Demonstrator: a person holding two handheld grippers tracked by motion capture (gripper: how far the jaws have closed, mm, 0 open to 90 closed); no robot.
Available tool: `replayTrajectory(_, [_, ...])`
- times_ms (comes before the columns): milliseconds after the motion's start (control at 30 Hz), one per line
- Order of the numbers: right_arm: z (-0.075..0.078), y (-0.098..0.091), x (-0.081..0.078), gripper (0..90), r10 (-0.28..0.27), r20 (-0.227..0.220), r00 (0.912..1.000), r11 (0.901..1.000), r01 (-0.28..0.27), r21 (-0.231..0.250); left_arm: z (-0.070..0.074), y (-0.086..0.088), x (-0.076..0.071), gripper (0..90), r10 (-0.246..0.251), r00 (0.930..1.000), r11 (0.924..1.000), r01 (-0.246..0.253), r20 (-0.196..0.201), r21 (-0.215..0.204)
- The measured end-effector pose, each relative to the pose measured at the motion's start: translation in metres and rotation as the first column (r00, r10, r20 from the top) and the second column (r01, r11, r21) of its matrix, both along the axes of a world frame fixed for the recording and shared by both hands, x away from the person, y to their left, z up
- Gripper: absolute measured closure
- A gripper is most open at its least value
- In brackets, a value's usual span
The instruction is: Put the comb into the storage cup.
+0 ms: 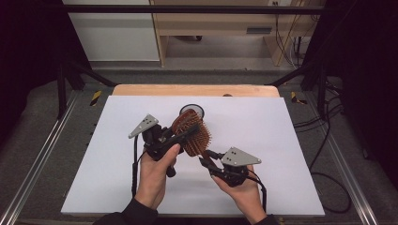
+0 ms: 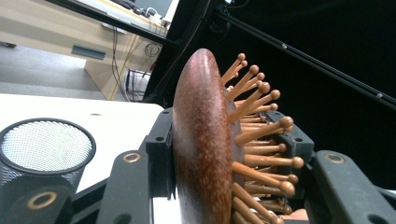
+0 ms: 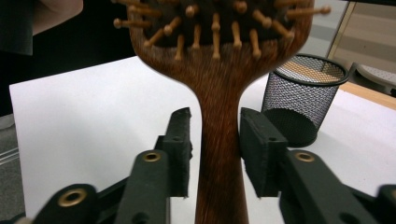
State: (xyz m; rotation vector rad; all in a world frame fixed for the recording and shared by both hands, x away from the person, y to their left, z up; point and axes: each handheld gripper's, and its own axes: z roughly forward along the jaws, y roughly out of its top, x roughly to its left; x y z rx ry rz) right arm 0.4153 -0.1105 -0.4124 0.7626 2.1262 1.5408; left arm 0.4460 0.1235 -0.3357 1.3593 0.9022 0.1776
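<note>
The hairbrush (image 2: 201, 154) looks like polished reddish wood (pins wooden too), beside a black metal-mesh cup (image 3: 303, 100).

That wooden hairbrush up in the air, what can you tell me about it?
The reddish-brown wooden paddle hairbrush has an oval head, ball-tipped wooden pins on a dark cushion and a slim handle. It is held above the white table, near the black mesh cup. The left gripper clamps its head across back and pins. The right gripper's fingers flank the handle with a small gap.
</note>
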Motion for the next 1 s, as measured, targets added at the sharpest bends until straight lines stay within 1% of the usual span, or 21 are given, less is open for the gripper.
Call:
replayTrajectory(100, [-0.001, 0.000, 0.000, 56.4, 0.004, -0.008, 1.0000, 1.0000, -0.004, 0.001, 0.002, 0.004, 0.000, 50.9, 0.015, 0.9998, 0.9999, -0.015, 0.014, 0.002])
replayTrajectory(267, [0.001, -0.003, 0.000, 49.7, -0.003, -0.015, 0.9999, 0.9998, 0.003, 0.021, 0.006, 0.011, 0.000, 50.9, 0.040, 0.9984, 0.9989, -0.041, 0.040, 0.025])
replayTrajectory(300, [0.001, -0.004, 0.000, 48.1, -0.006, -0.014, 0.9999, 0.9997, 0.007, 0.024, 0.006, 0.012, 0.000, 50.9, 0.048, 0.9976, 0.9983, -0.049, 0.051, 0.033])
replayTrajectory(467, [0.002, -0.013, 0.002, 39.5, -0.042, -0.023, 0.9989, 0.9982, 0.043, 0.042, 0.009, 0.018, -0.001, 50.8, 0.067, 0.9951, 0.9963, -0.071, 0.073, 0.050])
replayTrajectory(533, [0.001, -0.017, 0.004, 35.9, -0.057, -0.031, 0.9979, 0.9966, 0.059, 0.057, 0.011, 0.020, -0.001, 50.8, 0.073, 0.9941, 0.9953, -0.078, 0.080, 0.057])
replayTrajectory(633, [0.000, -0.023, 0.007, 28.4, -0.094, -0.039, 0.9948, 0.9927, 0.097, 0.073, 0.013, 0.022, -0.001, 50.8, 0.076, 0.9934, 0.9948, -0.082, 0.086, 0.061])
replayTrajectory(700, [-0.002, -0.026, 0.010, 23.7, -0.119, -0.054, 0.9914, 0.9901, 0.123, 0.068, 0.014, 0.023, -0.001, 50.8, 0.078, 0.9927, 0.9946, -0.084, 0.091, 0.061])
replayTrajectory(767, [-0.005, -0.030, 0.012, 21.0, -0.145, -0.040, 0.9886, 0.9870, 0.148, 0.064, 0.015, 0.024, -0.001, 50.8, 0.079, 0.9917, 0.9942, -0.085, 0.102, 0.065])
replayTrajectory(833, [-0.007, -0.033, 0.013, 20.1, -0.168, -0.025, 0.9854, 0.9828, 0.170, 0.073, 0.016, 0.024, -0.002, 50.9, 0.077, 0.9913, 0.9939, -0.085, 0.106, 0.070])
replayTrajectory(933, [-0.008, -0.038, 0.014, 17.1, -0.156, -0.035, 0.9871, 0.9836, 0.159, 0.085, 0.018, 0.024, -0.001, 50.9, 0.077, 0.9911, 0.9939, -0.085, 0.108, 0.070])
replayTrajectory(1000, [-0.008, -0.040, 0.014, 15.6, -0.157, -0.031, 0.9871, 0.9842, 0.159, 0.079, 0.020, 0.025, -0.001, 50.9, 0.080, 0.9906, 0.9936, -0.088, 0.111, 0.070])
